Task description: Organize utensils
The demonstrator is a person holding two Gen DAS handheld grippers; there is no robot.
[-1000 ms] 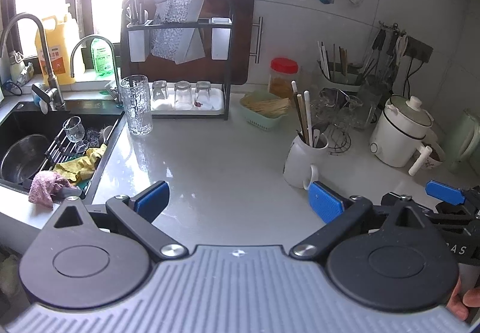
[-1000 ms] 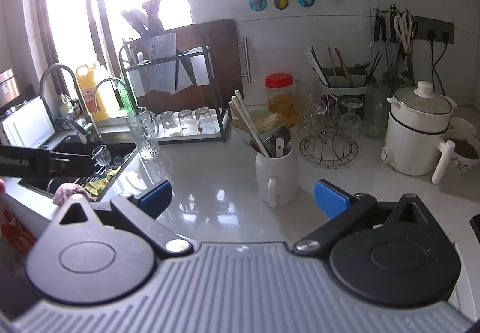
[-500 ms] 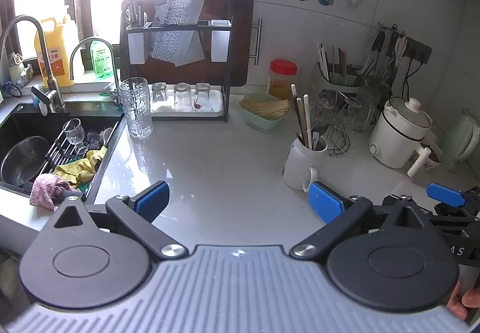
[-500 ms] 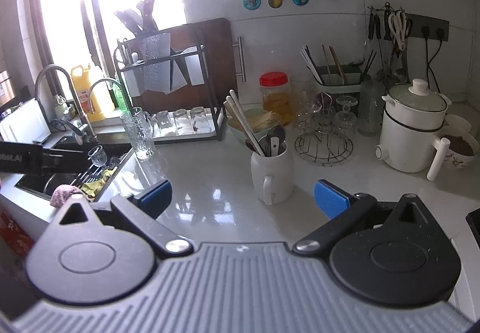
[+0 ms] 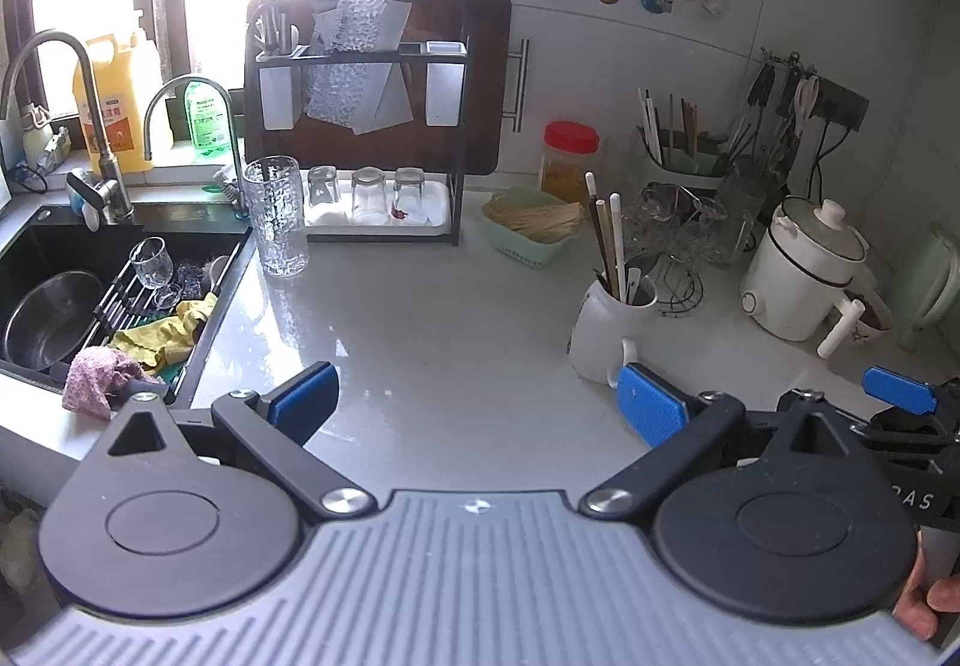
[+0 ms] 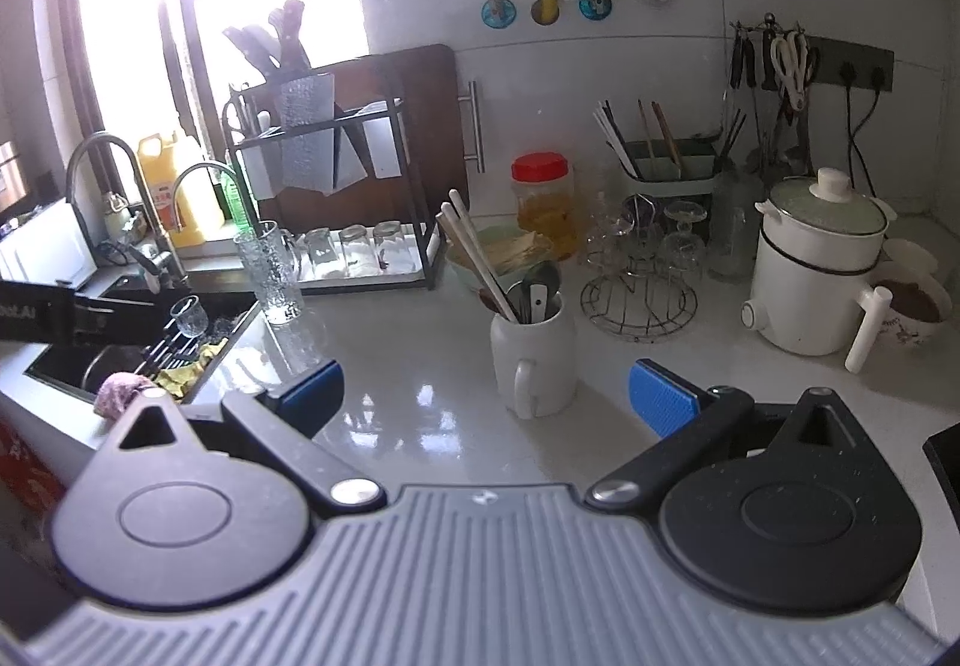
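While both grippers hang above the near edge of the pale worktop (image 5: 456, 330), each line below sets out a container and its contents.
Left gripper (image 5: 477, 402): jaws wide apart, nothing between the blue pads, over bare worktop near the front edge.
Right gripper (image 6: 486, 390): jaws wide apart and empty, the mug just beyond them; part of it also shows at the right edge of the left wrist view.
White mug (image 6: 533, 351): upright toward the middle of the worktop, handle facing the near edge, holding the utensils.
Utensils (image 6: 528, 294): white chopsticks leaning left out of the mug, a metal spoon and a few shorter pieces beside them.
Green caddy (image 6: 669, 174): at the back edge against the wall, more chopsticks standing in it.
Red-lidded jar (image 6: 543, 201): at the back edge, filled with something yellow-orange.
Green basket (image 5: 531, 228): between jar and mug, a bundle of thin pale sticks inside.
Wire rack (image 6: 639, 300): right of the mug, stemmed glasses upside down on it.
Black shelf rack (image 5: 360, 138): back left, knives above, three tumblers inverted on its tray.
Textured tall glass (image 5: 276, 225): at the worktop's left edge beside the sink, empty.
Sink (image 5: 54, 270): a steel pot, a small glass on a rack, yellow and pink cloths.
White electric pot (image 6: 816, 270): far right, lid on; a small bowl with dark contents just beside it.
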